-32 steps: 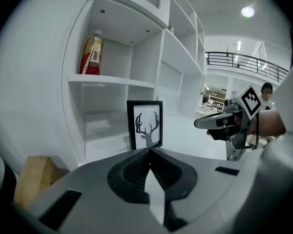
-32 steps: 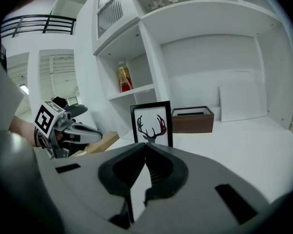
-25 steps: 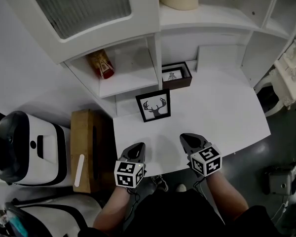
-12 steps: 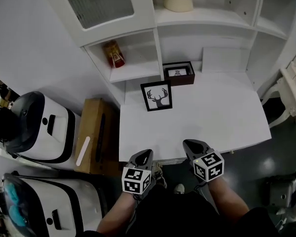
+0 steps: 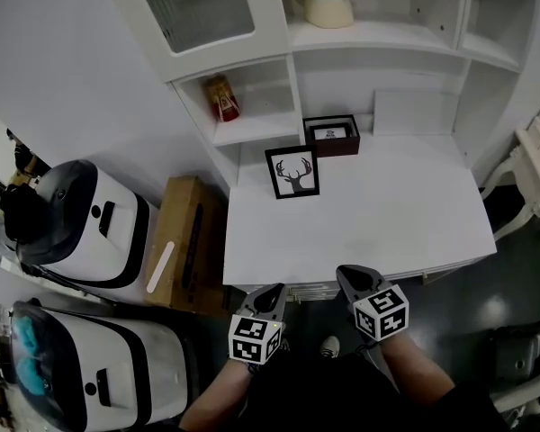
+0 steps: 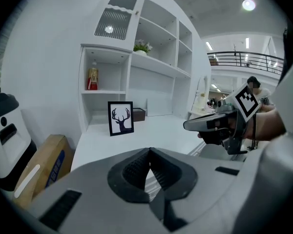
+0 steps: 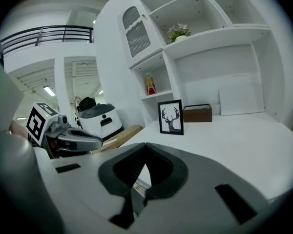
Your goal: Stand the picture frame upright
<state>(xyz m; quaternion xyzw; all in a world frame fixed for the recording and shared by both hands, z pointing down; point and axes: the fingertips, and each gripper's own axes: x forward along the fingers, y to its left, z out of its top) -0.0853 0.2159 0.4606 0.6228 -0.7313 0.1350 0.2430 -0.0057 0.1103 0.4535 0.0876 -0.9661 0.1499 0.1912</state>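
Backed off: your left gripper [image 5: 270, 292] and right gripper [image 5: 351, 275] now sit farther from the picture frame [image 5: 293, 172].
It stands upright well ahead of both, nearer the left one's line, at the desk's [image 5: 387, 214] far side; both pairs of jaws are closed, gripping nothing.

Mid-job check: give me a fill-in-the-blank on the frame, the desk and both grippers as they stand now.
1. The picture frame stands ___ on the desk.
2. The left gripper and the right gripper are both ___, holding nothing.
3. The brown box sits ___ the picture frame, nearer the wall.
Missing words: upright; shut; behind
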